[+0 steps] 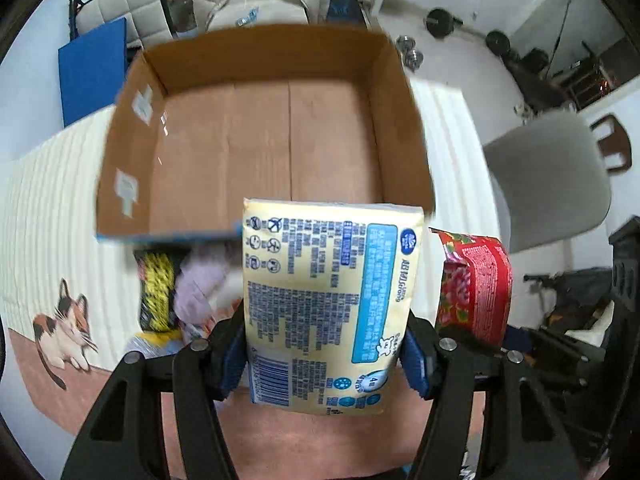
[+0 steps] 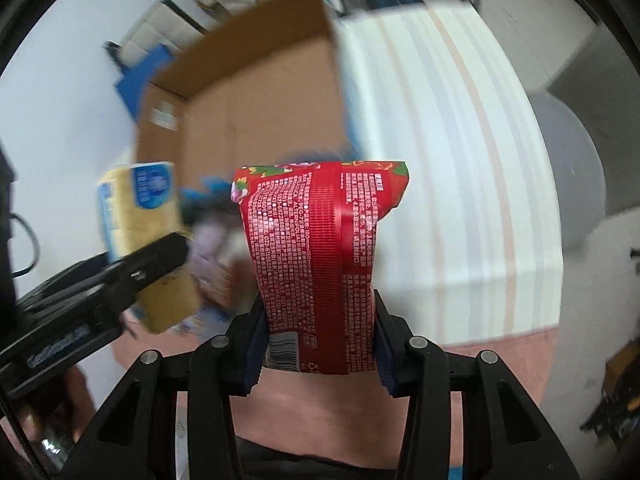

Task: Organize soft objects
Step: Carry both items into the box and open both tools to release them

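Yellow plastic wrapping identifies the tissue pack (image 1: pixel 328 304) that the left gripper (image 1: pixel 324 354) is clamping by its lower sides, carrying it upright before the empty cardboard box (image 1: pixel 264 136) (presumably its destination). More soft items are lying on the bench (image 1: pixel 52 184) below.

Right wrist view: the right gripper (image 2: pixel 318 346) is squeezing a red packet (image 2: pixel 320 256) likewise, heading boxward.

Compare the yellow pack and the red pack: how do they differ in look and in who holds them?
The yellow pack is pale yellow with blue print; the red pack is red with white print and flowers. The yellow pack sits in the left gripper, the red pack in the right gripper. The yellow pack looks blockier, the red pack flatter with a crimped top. Both are held upright before the open box.
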{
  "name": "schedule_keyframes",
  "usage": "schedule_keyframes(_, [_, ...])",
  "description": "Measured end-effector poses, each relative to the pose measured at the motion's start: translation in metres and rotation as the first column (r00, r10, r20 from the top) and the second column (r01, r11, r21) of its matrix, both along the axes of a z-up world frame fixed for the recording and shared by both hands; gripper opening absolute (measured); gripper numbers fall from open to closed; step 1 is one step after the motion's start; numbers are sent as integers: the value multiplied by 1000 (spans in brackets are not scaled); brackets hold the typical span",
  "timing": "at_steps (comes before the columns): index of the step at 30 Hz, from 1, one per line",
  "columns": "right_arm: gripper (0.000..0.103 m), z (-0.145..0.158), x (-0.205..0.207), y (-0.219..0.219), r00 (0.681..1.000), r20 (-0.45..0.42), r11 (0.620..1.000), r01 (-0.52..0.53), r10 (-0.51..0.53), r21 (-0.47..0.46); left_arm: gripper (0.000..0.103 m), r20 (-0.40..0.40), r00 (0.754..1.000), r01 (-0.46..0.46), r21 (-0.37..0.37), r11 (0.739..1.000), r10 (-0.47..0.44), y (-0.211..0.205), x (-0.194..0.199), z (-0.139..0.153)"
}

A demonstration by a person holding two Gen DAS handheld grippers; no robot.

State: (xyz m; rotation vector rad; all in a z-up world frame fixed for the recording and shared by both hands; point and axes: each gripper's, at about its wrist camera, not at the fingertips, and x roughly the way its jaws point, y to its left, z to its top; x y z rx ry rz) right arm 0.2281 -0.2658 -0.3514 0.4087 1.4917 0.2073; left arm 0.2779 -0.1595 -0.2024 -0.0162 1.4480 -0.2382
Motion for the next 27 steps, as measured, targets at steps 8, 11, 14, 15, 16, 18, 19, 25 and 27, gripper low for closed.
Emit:
schedule_keyframes(8, [47,-3,128,52,999,36,999,2,0,-44,62,-101,992,-81,-39,996,77,46,106,-23])
schedule_keyframes(11, [47,-11,181,74,1000,12,996,3,-2,-90,62,-148,985,-98,-36,995,92,58,155,-54])
schedule_keyframes(14, [47,-35,224,78,1000,-22,991,-1,-2,-135,62,-191,978,-100,-58,993,87,55,189,-75])
schedule_keyframes(15, [47,-43,233,77,999,-33,989,-2,-3,-150,62,-203,976,-94,-61,994,80,52,197,-82])
schedule_keyframes(16, [47,-55,244,83,999,-49,986,-3,-5,-166,62,-217,974,-87,-65,994,71,54,206,-93])
schedule_keyframes(18, [47,-68,256,88,998,-66,983,-7,-5,-185,62,-240,969,-74,-61,995,57,50,217,-106])
schedule_keyframes(19, [47,-73,261,92,998,-70,981,-10,-3,-195,62,-248,968,-67,-59,996,50,46,222,-112])
schedule_keyframes(25, [48,-92,281,100,995,-93,967,-44,21,-252,62,-283,959,-13,-77,997,-9,20,233,-134])
schedule_keyframes(27, [48,-95,282,100,995,-94,966,-40,16,-256,62,-288,958,-11,-75,997,-11,17,237,-140])
